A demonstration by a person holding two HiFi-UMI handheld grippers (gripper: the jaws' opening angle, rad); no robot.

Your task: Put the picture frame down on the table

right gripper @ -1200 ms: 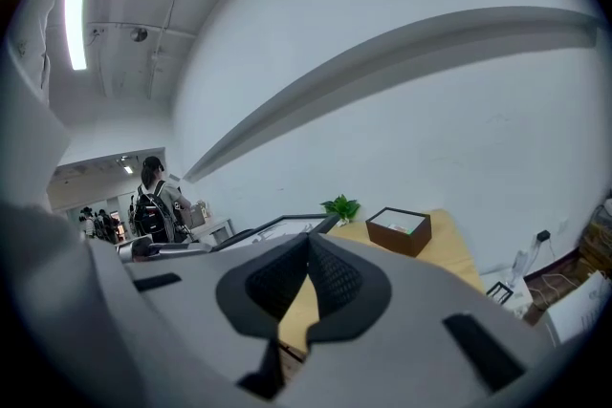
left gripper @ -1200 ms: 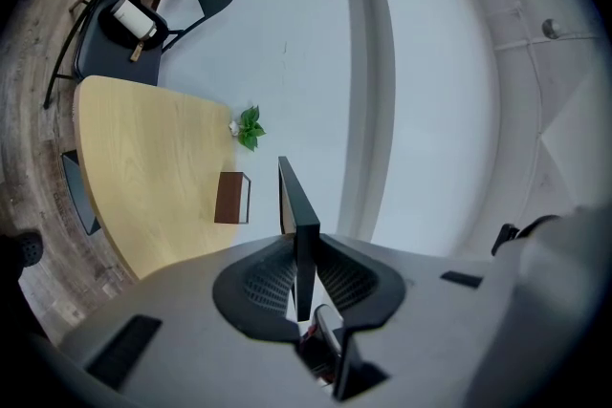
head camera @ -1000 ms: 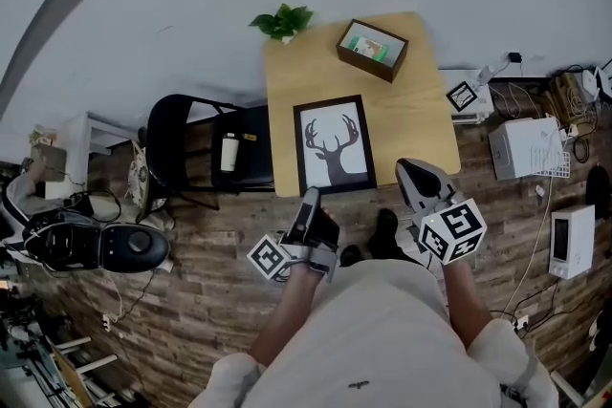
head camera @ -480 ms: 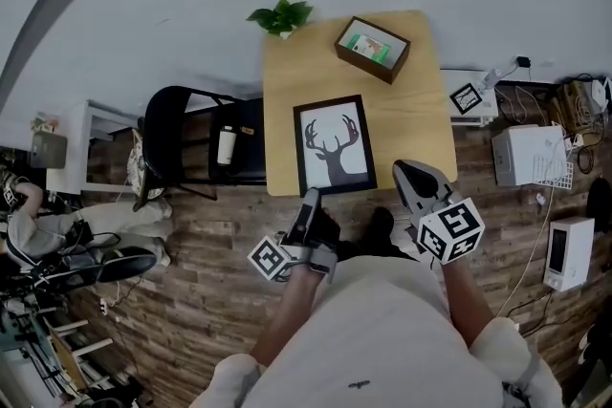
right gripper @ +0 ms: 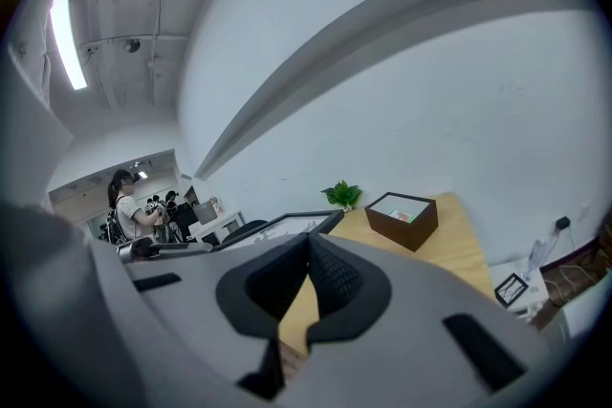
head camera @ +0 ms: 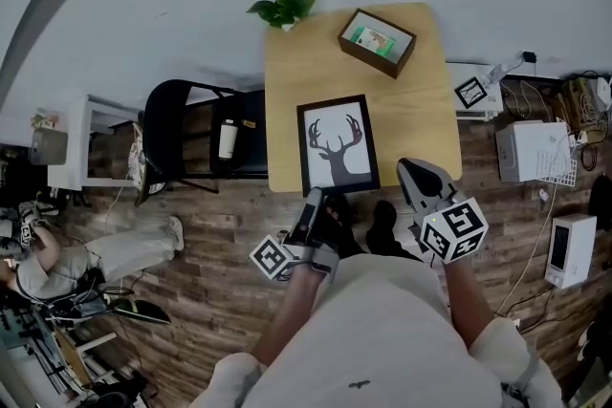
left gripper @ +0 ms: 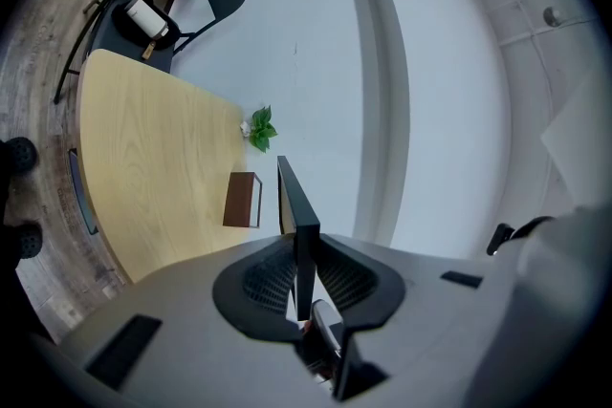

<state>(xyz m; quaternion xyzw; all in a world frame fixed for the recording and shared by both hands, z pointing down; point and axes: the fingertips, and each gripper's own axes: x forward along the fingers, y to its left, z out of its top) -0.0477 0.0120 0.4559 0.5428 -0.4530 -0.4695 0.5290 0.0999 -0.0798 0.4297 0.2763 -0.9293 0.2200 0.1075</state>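
The table [head camera: 411, 124] is pale yellow wood. The frame [head camera: 335, 146] is black, around a black deer's head on white. At the table's far edge the box [head camera: 377, 42] is dark brown and the plant [head camera: 282, 10] green. Left of the table the chair [head camera: 182, 134] is black. The floor [head camera: 210, 244] is brown planks. The left gripper [head camera: 313, 198] and right gripper [head camera: 405, 167] are grey, their 2 cubes checked black-and-white.

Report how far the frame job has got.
Done: the frame is over the table, roughly flat. In hand: the left claw grips its near edge; the right claw is shut, empty. To do: set it down, if not yet touching, and let go.
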